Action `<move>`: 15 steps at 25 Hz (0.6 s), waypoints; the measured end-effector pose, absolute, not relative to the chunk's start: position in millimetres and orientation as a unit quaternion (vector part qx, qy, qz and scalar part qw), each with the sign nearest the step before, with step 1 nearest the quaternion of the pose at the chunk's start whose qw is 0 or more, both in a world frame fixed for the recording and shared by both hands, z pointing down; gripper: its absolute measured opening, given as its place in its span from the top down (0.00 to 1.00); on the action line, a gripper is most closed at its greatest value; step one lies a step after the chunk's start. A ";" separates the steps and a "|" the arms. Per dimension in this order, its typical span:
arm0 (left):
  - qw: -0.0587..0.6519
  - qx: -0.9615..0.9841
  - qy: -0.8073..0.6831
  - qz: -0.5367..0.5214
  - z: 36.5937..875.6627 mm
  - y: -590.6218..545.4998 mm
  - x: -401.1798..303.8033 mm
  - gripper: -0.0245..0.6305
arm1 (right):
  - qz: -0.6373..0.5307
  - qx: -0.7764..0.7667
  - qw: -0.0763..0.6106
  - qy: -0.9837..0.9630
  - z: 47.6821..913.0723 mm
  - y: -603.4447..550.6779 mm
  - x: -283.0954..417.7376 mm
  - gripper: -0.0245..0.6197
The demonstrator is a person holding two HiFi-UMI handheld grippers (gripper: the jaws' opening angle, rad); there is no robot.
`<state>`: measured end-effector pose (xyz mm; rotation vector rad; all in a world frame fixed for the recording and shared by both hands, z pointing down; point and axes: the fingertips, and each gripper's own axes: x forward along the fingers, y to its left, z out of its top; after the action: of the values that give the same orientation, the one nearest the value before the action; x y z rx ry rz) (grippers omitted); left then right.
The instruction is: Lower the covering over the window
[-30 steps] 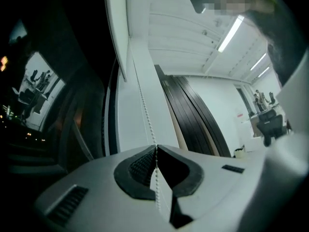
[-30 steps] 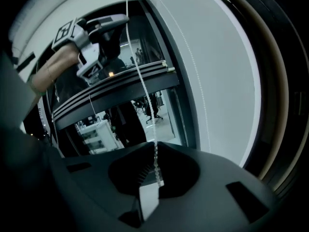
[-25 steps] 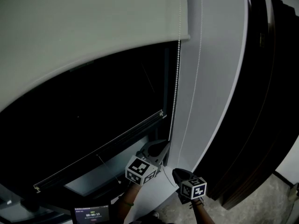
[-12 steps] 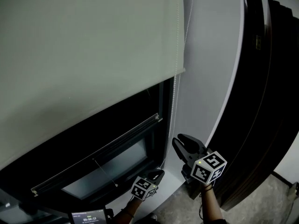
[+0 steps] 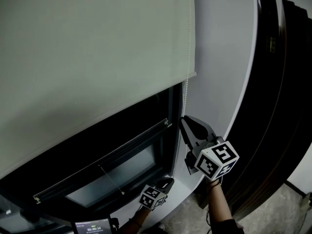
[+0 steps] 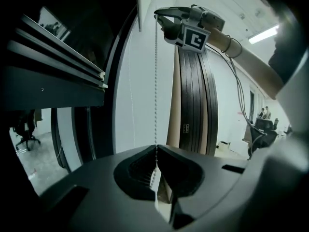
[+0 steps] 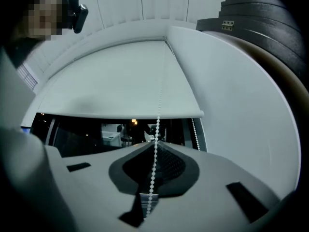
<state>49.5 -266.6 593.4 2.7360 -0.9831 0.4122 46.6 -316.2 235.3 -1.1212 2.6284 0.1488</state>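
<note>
A pale grey roller blind (image 5: 97, 43) covers the upper part of the dark window (image 5: 107, 145); its bottom bar (image 5: 191, 75) ends at the right. A white bead chain (image 5: 184, 99) hangs down from that edge. My right gripper (image 5: 184, 118) is raised just below the bar and shut on the chain (image 7: 157, 129), which runs between its closed jaws (image 7: 155, 143). Lower down, my left gripper (image 5: 168, 181) is also shut on the same chain (image 6: 155, 81), pinched at the fingertips (image 6: 156, 149). The right gripper (image 6: 166, 21) shows high up in the left gripper view.
A white wall pillar (image 5: 219, 57) stands right of the window. Dark curved panels (image 5: 282, 106) are stacked further right. The window's lower sash frame (image 5: 112, 152) lies below the blind. A small timer screen (image 5: 95, 225) sits at the bottom left. A second chain strand (image 7: 194, 129) hangs nearby.
My left gripper has pulled down with the chain and the blind's bottom bar has dropped. My right gripper has risen from low beside the left one to just under the bar.
</note>
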 end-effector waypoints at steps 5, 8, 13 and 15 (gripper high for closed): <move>0.109 0.927 -0.333 0.135 592.1 -266.8 48.5 0.95 | 0.046 -0.399 0.149 0.903 235.1 -316.6 48.9 0.93; 0.107 0.926 -0.316 0.174 605.6 -260.3 51.1 0.95 | 0.060 -0.424 0.121 0.896 251.8 -323.7 50.6 0.93; 0.105 0.925 -0.298 0.212 639.0 -237.2 43.9 0.94 | 0.024 -0.439 0.115 0.891 295.7 -327.8 56.2 0.93; 0.117 0.927 -0.302 0.187 638.1 -236.5 39.9 0.94 | 0.016 -0.446 0.097 0.889 316.8 -330.4 57.3 0.93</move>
<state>39.9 -236.5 638.1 2.7147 -0.8835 0.5473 57.3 -330.4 316.8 -1.3221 2.6346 0.0462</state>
